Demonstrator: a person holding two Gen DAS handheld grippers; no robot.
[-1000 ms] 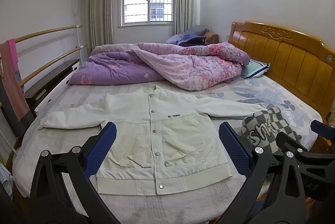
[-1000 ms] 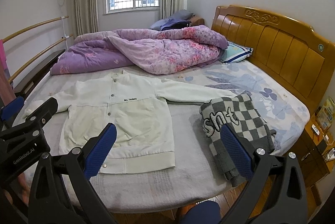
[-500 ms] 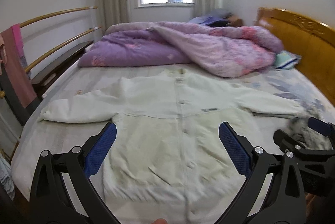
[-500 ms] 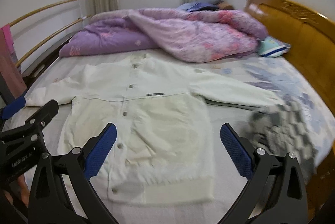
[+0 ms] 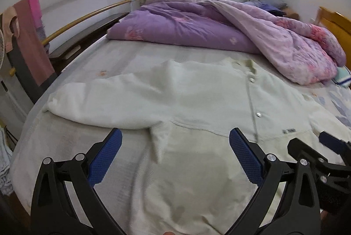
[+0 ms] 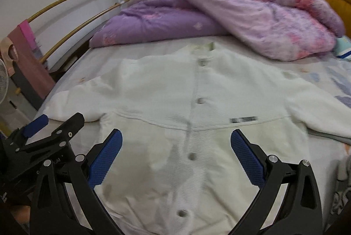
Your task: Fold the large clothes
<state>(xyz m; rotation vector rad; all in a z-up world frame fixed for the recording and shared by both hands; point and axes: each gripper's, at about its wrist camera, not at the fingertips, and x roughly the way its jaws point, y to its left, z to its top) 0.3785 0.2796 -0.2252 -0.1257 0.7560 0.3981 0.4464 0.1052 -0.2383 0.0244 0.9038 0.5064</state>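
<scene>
White jacket (image 6: 197, 103) lies flat, buttoned, front up on the bed (image 5: 131, 55), spread for folding. Left gripper (image 5: 175, 156) and right gripper (image 6: 175, 156) hover above it, jaws released, grasping nothing; jacket body sits between and ahead of both jaws.

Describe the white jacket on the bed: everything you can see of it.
The white jacket is a pale cream, textured knit-looking garment lying flat, front up, on the grey bed sheet. Its collar points toward the purple quilt. Round snap buttons close the front, a small dark label sits on the chest, and a seam crosses it. Both sleeves are spread sideways. The lower front looks faintly discoloured and creased. The left tongs and right tongs are open, holding nothing.
</scene>
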